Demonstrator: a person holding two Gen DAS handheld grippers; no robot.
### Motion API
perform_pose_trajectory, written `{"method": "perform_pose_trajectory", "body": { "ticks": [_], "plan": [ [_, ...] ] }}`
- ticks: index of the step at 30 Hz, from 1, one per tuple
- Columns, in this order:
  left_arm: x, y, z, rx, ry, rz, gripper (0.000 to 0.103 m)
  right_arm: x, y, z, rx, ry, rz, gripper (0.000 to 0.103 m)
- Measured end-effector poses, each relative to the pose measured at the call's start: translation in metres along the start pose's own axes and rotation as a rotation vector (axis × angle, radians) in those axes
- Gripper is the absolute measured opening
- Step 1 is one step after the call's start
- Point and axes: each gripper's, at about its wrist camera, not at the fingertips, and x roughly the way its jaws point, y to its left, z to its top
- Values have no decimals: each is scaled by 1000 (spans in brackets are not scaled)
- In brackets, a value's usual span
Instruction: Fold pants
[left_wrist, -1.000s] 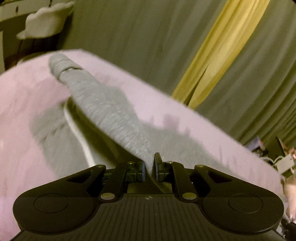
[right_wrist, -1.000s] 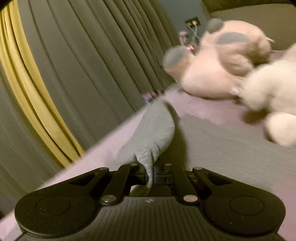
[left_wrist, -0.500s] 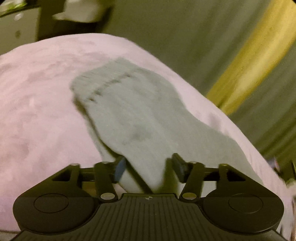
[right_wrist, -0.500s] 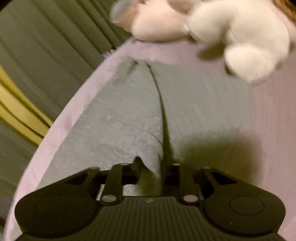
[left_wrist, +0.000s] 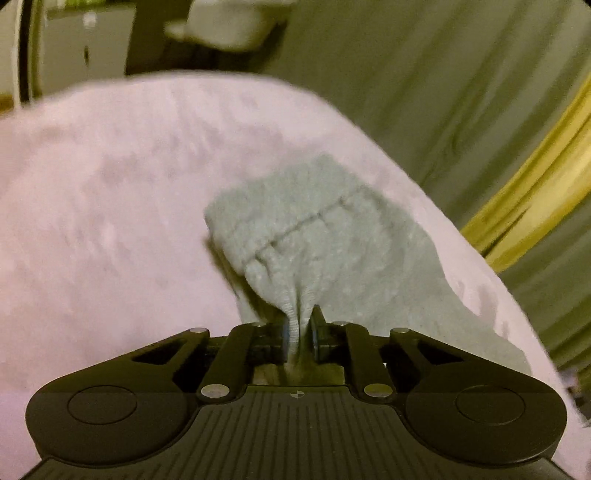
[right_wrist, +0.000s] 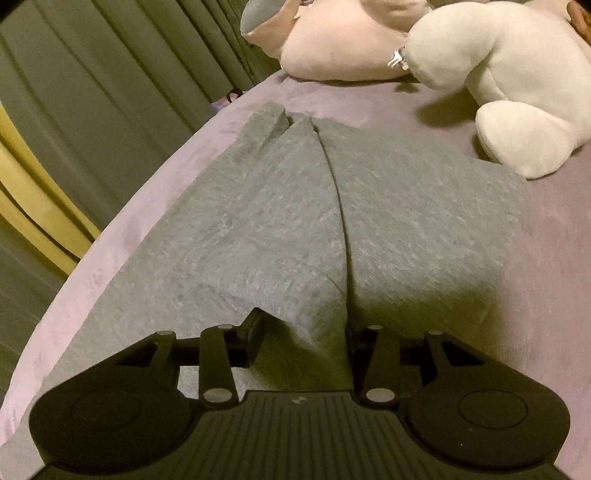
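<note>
One lengthwise fold looks done; my left gripper (left_wrist: 298, 332) pinches the pants (left_wrist: 325, 236) cuff, right gripper (right_wrist: 304, 343) spread over cloth, crosswise folds left.

Grey pants (right_wrist: 369, 221) and two plush toys (right_wrist: 498, 74) lie on the pink bed (right_wrist: 554, 258).

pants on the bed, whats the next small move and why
Probably lift the left gripper, shut on a bunched cuff of the grey pants, and carry it over the laid part. The right gripper stands open above flat fabric, so only the left holds cloth.
</note>
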Motion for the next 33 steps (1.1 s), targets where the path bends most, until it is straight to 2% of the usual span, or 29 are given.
{"method": "perform_pose_trajectory", "body": {
  "ticks": [4, 6, 7, 8, 9, 10, 11, 13, 14, 16, 18, 20, 21, 22, 23, 24, 26, 27, 29, 31, 33],
  "plan": [
    [-19, -10, -3, 71, -80, 60, 13, -1, -5, 3, 19, -30, -11, 42],
    [-26, -16, -5, 83, -80, 98, 21, -4, -3, 5, -5, -50, -34, 43],
    [-30, -18, -7, 88, -95, 132, 27, -4, -1, 5, -29, -54, -45, 48],
    [-32, -19, -7, 94, -123, 171, 43, -3, 3, 5, -56, -57, -65, 58],
    [-37, -21, -9, 106, -152, 205, 55, -3, 8, 5, -88, -60, -79, 64],
    [-42, -22, -11, 119, -177, 225, 72, -2, 14, 4, -128, -61, -98, 73],
    [-50, -23, -14, 130, -202, 226, 79, 0, 21, 2, -181, -66, -141, 81],
    [-62, -30, -21, 158, -224, 188, 86, 4, 36, -1, -287, -75, -239, 84],
    [-70, -35, -26, 174, -230, 149, 95, 7, 42, -3, -335, -82, -288, 84],
    [-79, -45, -40, 190, -234, 68, 102, 13, 54, -8, -433, -104, -333, 84],
    [-78, -57, -56, 231, -188, -46, 102, 17, 66, -15, -541, -131, -336, 78],
    [-68, -70, -71, 291, -118, -136, 102, 21, 75, -19, -626, -140, -307, 34],
    [-63, -76, -80, 312, -89, -156, 102, 23, 77, -20, -638, -143, -316, 28],
    [-57, -81, -90, 333, -59, -171, 102, 24, 73, -17, -621, -140, -314, 18],
    [-49, -86, -95, 356, -15, -175, 102, 23, 67, -12, -571, -136, -292, 12],
    [-41, -90, -96, 371, 35, -166, 102, 20, 59, -5, -503, -135, -269, 10],
    [-25, -91, -91, 359, 109, -120, 102, 10, 32, 14, -290, -145, -199, 7],
    [-22, -86, -88, 326, 126, -102, 102, 6, 20, 21, -204, -152, -189, 6],
    [-20, -71, -83, 220, 129, -121, 102, -6, -10, 31, -27, -170, -184, 5],
    [-18, -55, -80, 113, 134, -150, 102, -12, -42, 34, 162, -154, -154, 5],
    [-13, -46, -82, 50, 158, -152, 102, -15, -63, 33, 301, -132, -115, 5]
  ]
}}
